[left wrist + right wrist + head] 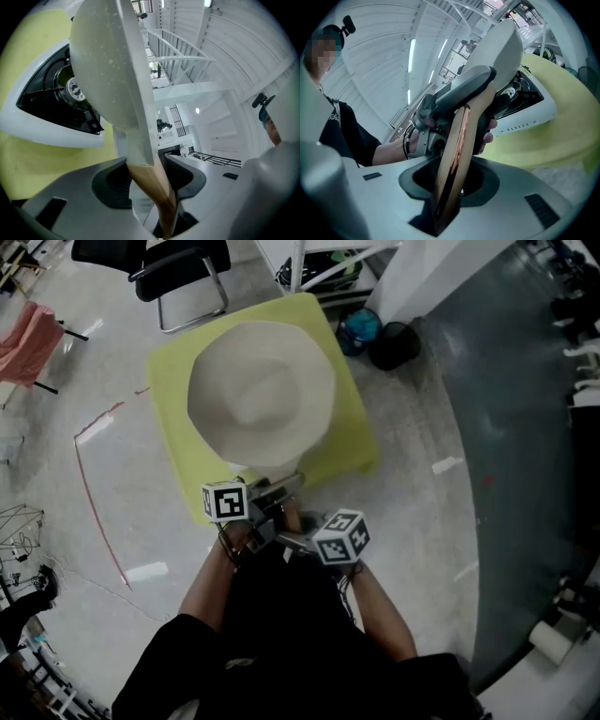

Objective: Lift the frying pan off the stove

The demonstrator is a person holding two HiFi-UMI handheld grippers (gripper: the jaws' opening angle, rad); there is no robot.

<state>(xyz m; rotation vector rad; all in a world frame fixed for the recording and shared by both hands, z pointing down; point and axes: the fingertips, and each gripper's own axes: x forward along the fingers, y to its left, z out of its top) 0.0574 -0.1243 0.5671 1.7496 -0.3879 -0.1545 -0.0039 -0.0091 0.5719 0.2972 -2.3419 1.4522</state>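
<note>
The yellow-green table [349, 448] carried the white gas stove [44, 129], and its black burner top lay uncovered. The white frying pan [262, 395] was already off this stove: it hung in the air above it, turned steeply on its edge and touching nothing below. I judged the tilt came from holding it only by the far end of its long wooden handle [458, 140], so the heavy bowl wanted to roll. For this reason I had both tools on the handle. My left gripper [151, 174] was closed on the handle near the pan and carried the weight. My right gripper [457, 183] stood around the handle's end, but a dark gap showed beside the wood, so its jaws were loose there, not pressing.

I could read no brand. The marker cubes showed only black-and-white squares, and the small marks on the stove front were too fine to read.
</note>
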